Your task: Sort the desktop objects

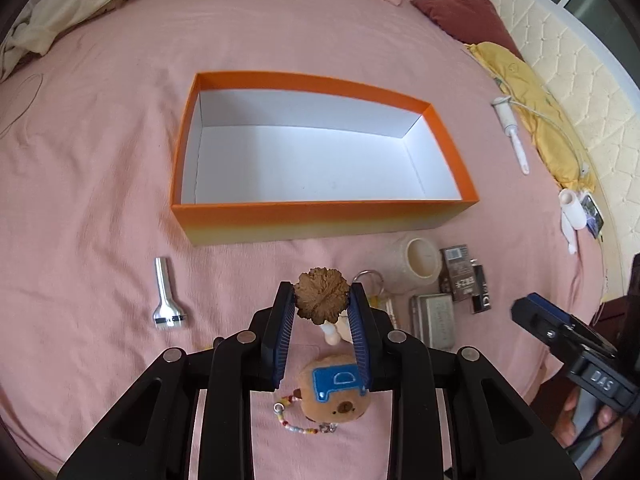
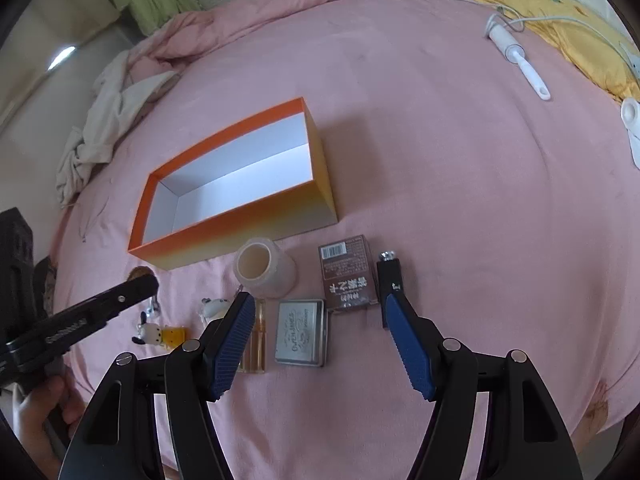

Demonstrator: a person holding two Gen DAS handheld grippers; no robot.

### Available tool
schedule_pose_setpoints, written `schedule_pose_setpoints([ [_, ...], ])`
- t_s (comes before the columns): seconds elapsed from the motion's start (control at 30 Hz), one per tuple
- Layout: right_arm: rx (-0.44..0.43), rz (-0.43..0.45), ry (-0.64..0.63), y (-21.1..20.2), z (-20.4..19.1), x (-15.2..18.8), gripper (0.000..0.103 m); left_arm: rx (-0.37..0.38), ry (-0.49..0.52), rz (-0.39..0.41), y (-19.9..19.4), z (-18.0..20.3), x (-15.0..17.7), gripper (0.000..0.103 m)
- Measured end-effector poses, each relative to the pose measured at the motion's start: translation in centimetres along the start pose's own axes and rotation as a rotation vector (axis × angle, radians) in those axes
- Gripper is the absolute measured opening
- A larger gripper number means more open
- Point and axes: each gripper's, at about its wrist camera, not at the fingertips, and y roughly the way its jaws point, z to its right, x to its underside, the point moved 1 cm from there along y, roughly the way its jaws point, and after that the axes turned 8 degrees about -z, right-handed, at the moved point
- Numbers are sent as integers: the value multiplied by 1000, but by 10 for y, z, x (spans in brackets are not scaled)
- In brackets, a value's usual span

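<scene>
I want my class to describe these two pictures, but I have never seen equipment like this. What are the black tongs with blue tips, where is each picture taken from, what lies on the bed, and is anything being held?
There is no robot here: a person holds a hand-operated two-finger gripper in each hand, each carrying a wide-angle camera that looks along its fingers. One picture comes from each gripper.

The left gripper is shut on a brown walnut. The right gripper is open and holds nothing.

On the pink bedspread lie an empty orange box, a silver flashlight, a metal tin, a brown carton and a plush keychain.
</scene>
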Motion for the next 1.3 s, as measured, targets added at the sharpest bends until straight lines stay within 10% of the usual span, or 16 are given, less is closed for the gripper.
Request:
schedule_pose_setpoints([
  [0.43,-6,11,64,-25,15,14,68,54,-130,67,-15,-21,11,36],
  [0.63,45,10,36,-9,-2,34,68,64,-283,137,-41,-35,66,36],
  [1.03,96,264,-185,24,-12,99,68,-54,-250,344,-9,-51,149,36],
  [1.13,70,292,-119,36,5,107,85,-26,-262,378,7,-64,158,36],
  [1.3,183,368,-276,66,-5,130,103,148,-243,505,10,-66,163,86],
])
